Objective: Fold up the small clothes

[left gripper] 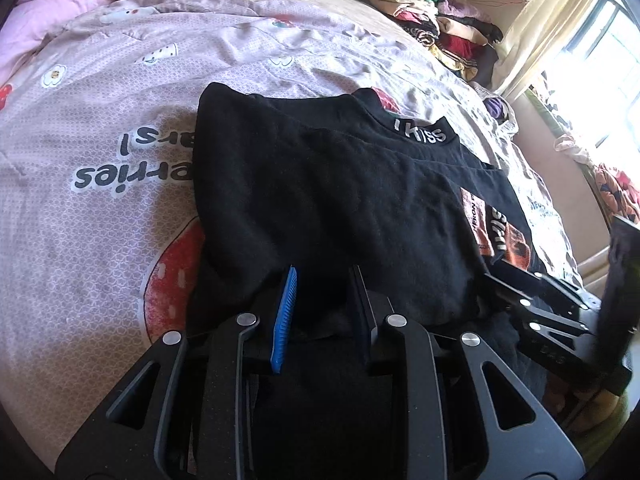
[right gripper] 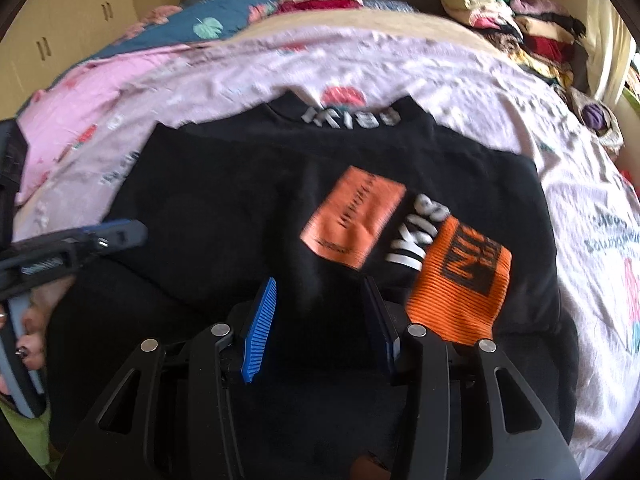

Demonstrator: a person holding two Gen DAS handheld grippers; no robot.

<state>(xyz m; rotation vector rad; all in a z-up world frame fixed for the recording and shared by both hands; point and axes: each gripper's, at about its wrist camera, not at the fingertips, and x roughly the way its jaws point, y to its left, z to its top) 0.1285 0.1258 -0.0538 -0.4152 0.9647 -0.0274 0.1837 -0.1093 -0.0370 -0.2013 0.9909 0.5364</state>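
Observation:
A black shirt (left gripper: 320, 192) with white collar lettering and orange patches lies on the bed, its left side folded over the body. It also shows in the right wrist view (right gripper: 224, 208). My left gripper (left gripper: 324, 276) is open, its jaws apart just above the shirt's near hem. My right gripper (right gripper: 320, 284) is open over the shirt's lower front, beside the orange patches (right gripper: 460, 280). Each gripper appears in the other's view: the right gripper (left gripper: 504, 280) at the right, the left gripper (right gripper: 120, 234) at the left.
The pink printed bedsheet (left gripper: 100, 140) covers the bed. A stack of folded clothes (left gripper: 432, 20) sits at the far right corner. Pillows and a blue quilt (right gripper: 224, 16) lie at the head. A curtained window (left gripper: 592, 60) is at the right.

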